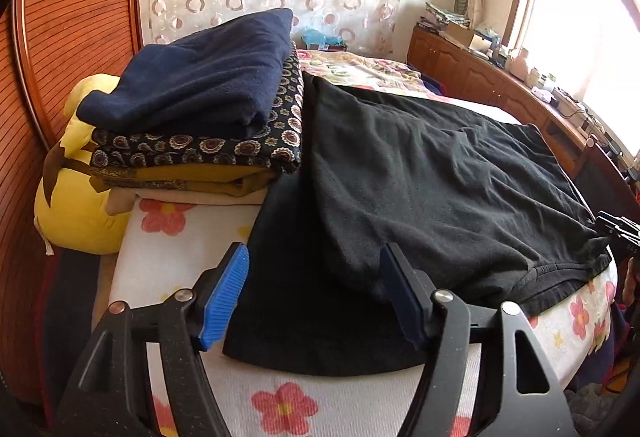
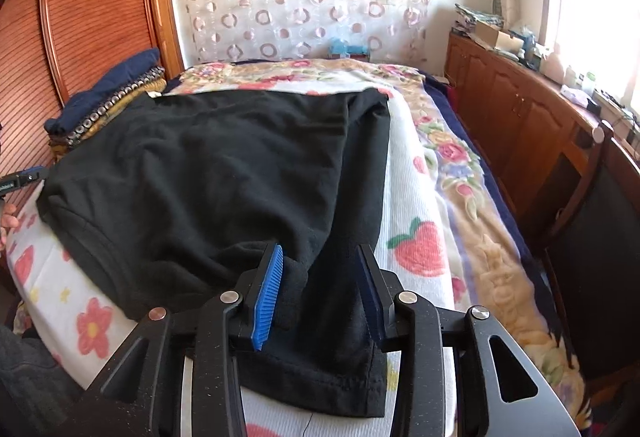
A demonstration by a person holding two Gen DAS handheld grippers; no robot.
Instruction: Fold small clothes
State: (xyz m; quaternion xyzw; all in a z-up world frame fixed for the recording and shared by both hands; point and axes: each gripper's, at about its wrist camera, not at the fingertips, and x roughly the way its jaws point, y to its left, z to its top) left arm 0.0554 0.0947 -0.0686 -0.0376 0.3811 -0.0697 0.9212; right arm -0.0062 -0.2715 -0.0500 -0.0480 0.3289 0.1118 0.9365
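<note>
Shirt: your black shirt (image 1: 420, 173) lies spread on the bed (image 1: 192, 237), beside a stack of folded clothes (image 1: 200, 109).
Left tool (image 1: 314, 291): spread, its jaws either side of one sleeve, pinching nothing.
Right tool (image 2: 320, 291): spread over the other sleeve, empty.
Handling: soft, light and limp (it will sag and crease).
Hold: take the sleeve hems or shoulder seams.
</note>
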